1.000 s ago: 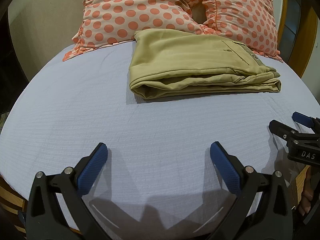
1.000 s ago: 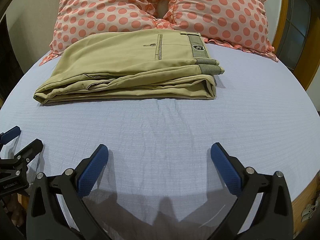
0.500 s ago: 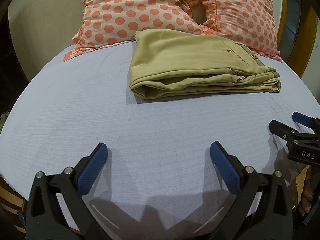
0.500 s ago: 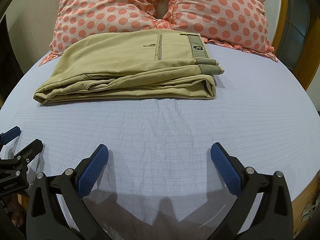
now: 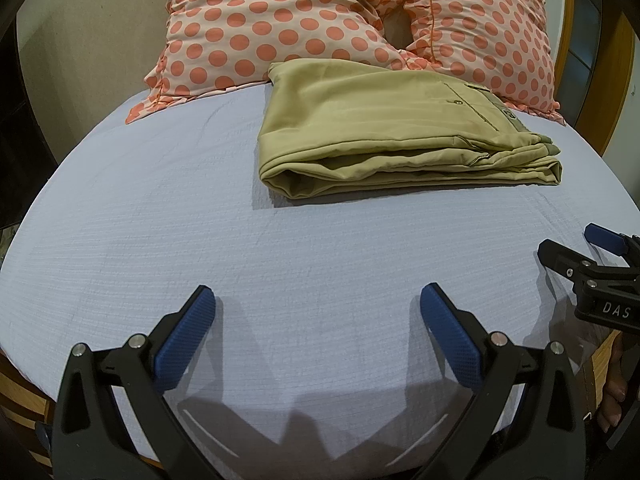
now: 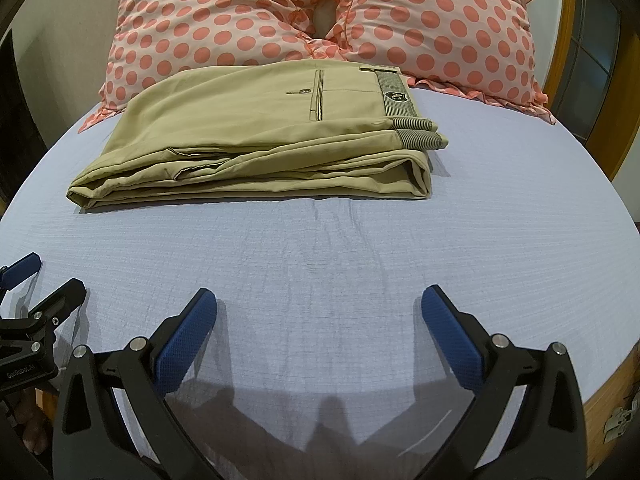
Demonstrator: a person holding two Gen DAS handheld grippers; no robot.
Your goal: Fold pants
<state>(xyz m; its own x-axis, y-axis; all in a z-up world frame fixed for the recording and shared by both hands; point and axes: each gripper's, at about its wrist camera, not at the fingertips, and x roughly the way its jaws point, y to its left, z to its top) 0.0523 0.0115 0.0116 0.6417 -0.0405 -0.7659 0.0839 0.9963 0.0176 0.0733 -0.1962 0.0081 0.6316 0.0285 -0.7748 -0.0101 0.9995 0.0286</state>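
The bed (image 5: pixel 160 216), under a pale blue sheet, looks the same as a second ago: nothing has shifted. The khaki pants (image 6: pixel 256 144) lie folded in a compact stack just in front of the polka-dot pillows (image 6: pixel 320 16), so the fold looks finished. Well short of the pants, the left gripper (image 5: pixel 318 320) and right gripper (image 6: pixel 320 320) hover, jaws spread wide, holding and touching nothing.

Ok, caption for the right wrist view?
Khaki pants lie folded on the bed before polka-dot pillows; right gripper open.
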